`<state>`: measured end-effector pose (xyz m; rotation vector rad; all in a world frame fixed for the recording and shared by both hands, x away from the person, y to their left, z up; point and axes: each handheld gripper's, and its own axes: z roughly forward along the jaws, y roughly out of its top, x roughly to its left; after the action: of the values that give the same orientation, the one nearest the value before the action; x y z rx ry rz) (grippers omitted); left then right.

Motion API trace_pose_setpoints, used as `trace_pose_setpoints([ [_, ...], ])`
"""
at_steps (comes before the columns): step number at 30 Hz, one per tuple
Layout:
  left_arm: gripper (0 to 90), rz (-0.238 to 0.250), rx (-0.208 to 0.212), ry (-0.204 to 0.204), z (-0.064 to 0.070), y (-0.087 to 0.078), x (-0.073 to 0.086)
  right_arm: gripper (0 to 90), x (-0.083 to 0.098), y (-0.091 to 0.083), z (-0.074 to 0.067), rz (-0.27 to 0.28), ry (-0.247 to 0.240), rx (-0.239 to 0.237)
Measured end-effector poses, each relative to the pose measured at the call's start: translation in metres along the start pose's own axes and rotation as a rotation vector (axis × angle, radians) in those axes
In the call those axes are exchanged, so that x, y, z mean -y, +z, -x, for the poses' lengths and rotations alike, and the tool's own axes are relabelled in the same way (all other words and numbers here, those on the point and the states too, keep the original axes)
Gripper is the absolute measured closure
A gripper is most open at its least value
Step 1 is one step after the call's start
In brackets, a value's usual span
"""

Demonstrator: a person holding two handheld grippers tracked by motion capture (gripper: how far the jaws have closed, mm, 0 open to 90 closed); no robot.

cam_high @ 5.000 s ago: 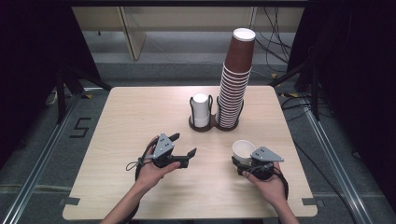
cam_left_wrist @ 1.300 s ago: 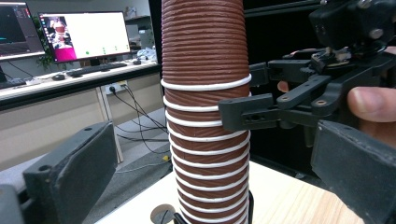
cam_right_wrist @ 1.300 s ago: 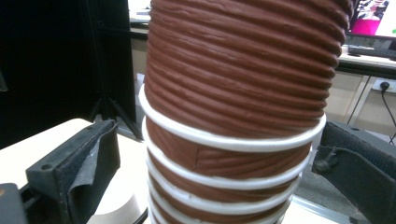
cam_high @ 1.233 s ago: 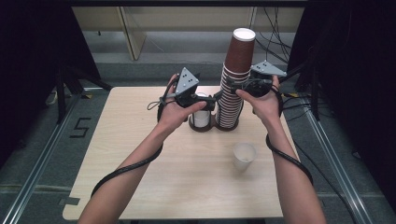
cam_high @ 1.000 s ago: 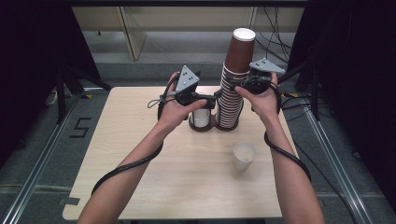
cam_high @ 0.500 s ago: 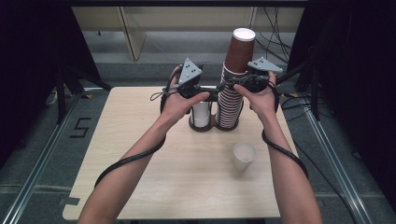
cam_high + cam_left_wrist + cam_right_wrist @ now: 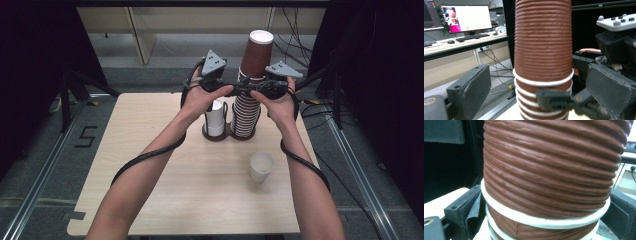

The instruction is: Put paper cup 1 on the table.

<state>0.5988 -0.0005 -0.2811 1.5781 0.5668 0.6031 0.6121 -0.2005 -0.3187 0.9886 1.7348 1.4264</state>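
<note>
A tall stack of ribbed brown cups (image 7: pixel 251 85) with white rims stands at the back of the table. Both hands are raised to its upper part. My left gripper (image 7: pixel 234 89) reaches in from the left and is open. Its jaws have just been closing around the stack (image 7: pixel 542 45), and both pads (image 7: pixel 471 90) still stand off it. My right gripper (image 7: pixel 257 91) comes from the right. Its jaws have just been closing and now press on the stack (image 7: pixel 549 170) just under a white rim. One right jaw (image 7: pixel 554 100) crosses the stack in the left gripper view.
A short stack of white cups (image 7: pixel 215 117) stands left of the brown stack in a dark double holder (image 7: pixel 209 135). A single white cup (image 7: pixel 261 167) stands upright on the wooden table (image 7: pixel 150 165) near the right forearm. Cables hang from both wrists.
The left hand has risen and moved right, bringing its gripper closer around the brown stack. The right hand has stayed at the stack. The white cup rests alone on the table.
</note>
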Motion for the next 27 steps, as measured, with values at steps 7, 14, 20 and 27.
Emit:
trace_pose_setpoints([
  [7, 8.2, 0.0, 0.008, -0.007, -0.002, 0.019, -0.011, 3.8, 0.001, 0.001, 0.001, 0.01, -0.005, -0.008],
  [14, 9.3, -0.014, 0.024, 0.001, 0.0, 0.032, -0.02, 3.8, 0.001, 0.001, 0.001, 0.012, -0.007, -0.008],
  [20, 10.8, -0.034, 0.027, -0.012, 0.0, 0.044, -0.021, 3.9, 0.001, 0.001, 0.001, 0.016, -0.004, -0.001],
  [27, 13.7, -0.034, 0.04, -0.018, 0.002, 0.05, -0.023, 3.9, 0.001, 0.001, 0.001, 0.023, -0.001, -0.008],
])
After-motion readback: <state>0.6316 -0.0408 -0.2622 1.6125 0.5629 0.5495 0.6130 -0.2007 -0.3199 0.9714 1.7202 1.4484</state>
